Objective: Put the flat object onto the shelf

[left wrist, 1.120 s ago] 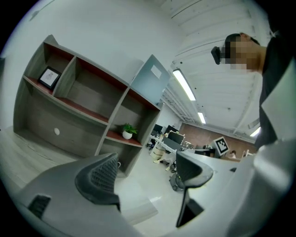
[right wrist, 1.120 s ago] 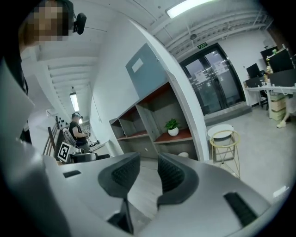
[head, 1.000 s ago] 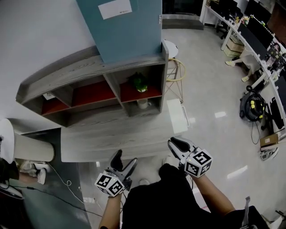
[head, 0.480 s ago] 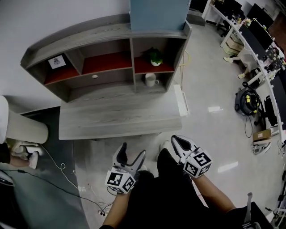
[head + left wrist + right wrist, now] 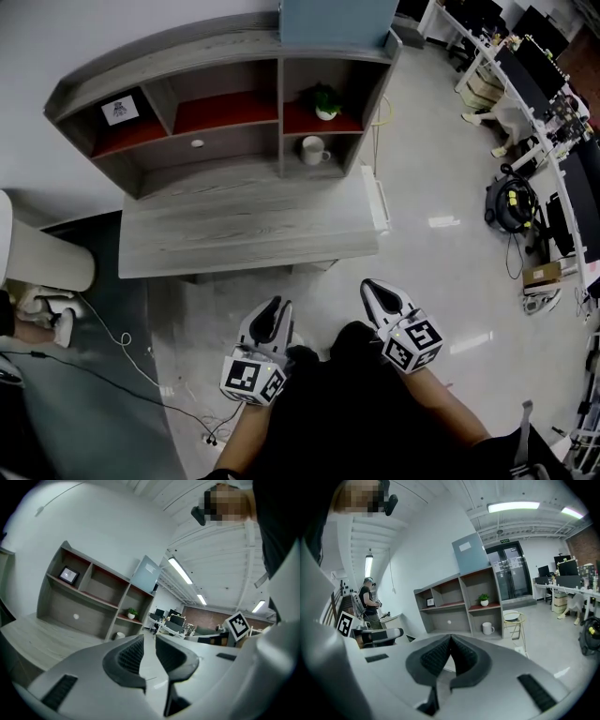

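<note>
A flat blue-grey board (image 5: 337, 21) stands on top of the grey shelf unit (image 5: 211, 52); it also shows in the left gripper view as the board (image 5: 145, 573) and in the right gripper view as the board (image 5: 469, 552). Both grippers hang over the floor, well short of the desk (image 5: 244, 230). My left gripper (image 5: 274, 311) has just been closing and now keeps only a narrow gap, with nothing between its jaws (image 5: 150, 644). My right gripper (image 5: 372, 290) is shut and empty, its tips meeting (image 5: 450, 639).
The shelf holds a white mug (image 5: 312, 150), a small plant (image 5: 325, 101) and a framed picture (image 5: 119, 109). A white cylinder (image 5: 42, 267) and cables (image 5: 122, 347) lie at the left. Office desks with monitors (image 5: 553, 103) run along the right. A person (image 5: 370, 599) stands far left.
The left gripper's jaws went from wide apart to nearly together. Both grippers and the view drew back from the desk, and the shelf now sits farther off.
</note>
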`<state>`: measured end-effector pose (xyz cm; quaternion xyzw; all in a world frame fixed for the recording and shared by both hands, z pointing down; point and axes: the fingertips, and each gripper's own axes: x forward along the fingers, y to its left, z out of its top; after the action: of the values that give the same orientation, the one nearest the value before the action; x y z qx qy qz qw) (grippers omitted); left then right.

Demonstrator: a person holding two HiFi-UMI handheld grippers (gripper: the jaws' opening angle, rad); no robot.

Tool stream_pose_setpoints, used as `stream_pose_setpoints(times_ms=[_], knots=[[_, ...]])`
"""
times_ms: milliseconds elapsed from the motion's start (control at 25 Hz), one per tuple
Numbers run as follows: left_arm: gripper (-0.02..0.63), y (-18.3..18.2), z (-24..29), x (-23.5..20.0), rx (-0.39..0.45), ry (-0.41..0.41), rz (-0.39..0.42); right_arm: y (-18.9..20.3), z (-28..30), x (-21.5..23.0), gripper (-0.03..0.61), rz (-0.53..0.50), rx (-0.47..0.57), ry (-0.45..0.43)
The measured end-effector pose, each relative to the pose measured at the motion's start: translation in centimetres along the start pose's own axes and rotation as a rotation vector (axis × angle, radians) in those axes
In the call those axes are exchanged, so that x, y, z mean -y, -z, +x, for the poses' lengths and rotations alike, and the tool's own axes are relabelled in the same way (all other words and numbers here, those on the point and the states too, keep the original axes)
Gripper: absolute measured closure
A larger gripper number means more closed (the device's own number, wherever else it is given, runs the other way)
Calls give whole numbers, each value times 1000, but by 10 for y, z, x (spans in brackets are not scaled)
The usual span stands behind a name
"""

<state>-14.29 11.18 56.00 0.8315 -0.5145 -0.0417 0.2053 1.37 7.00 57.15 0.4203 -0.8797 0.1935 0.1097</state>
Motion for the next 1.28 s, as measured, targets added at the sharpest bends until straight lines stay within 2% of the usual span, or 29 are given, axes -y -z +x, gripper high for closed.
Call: stream_pose_setpoints(times_ms=[160,320,520,680,1000,1280], knots=[[584,-22,-3,-4,95,-66,48,-5,-5,9,578,-4,18,11],[594,-28,4,1,78,-108,67,-13,-11,22,578,-20,41,24],[594,-40,12,0,75,-130,83,-33,-16,31,578,-110,73,33],[594,-50,15,4,85,-145,109,-52,-22,43,578,-134,109,73],[595,-35,7,6,93,-175,58,-50,-22,48,578,-169,114,103],[595,-37,-3,-4,103,-188,65,-57,-13,41,578,-183,121,96]])
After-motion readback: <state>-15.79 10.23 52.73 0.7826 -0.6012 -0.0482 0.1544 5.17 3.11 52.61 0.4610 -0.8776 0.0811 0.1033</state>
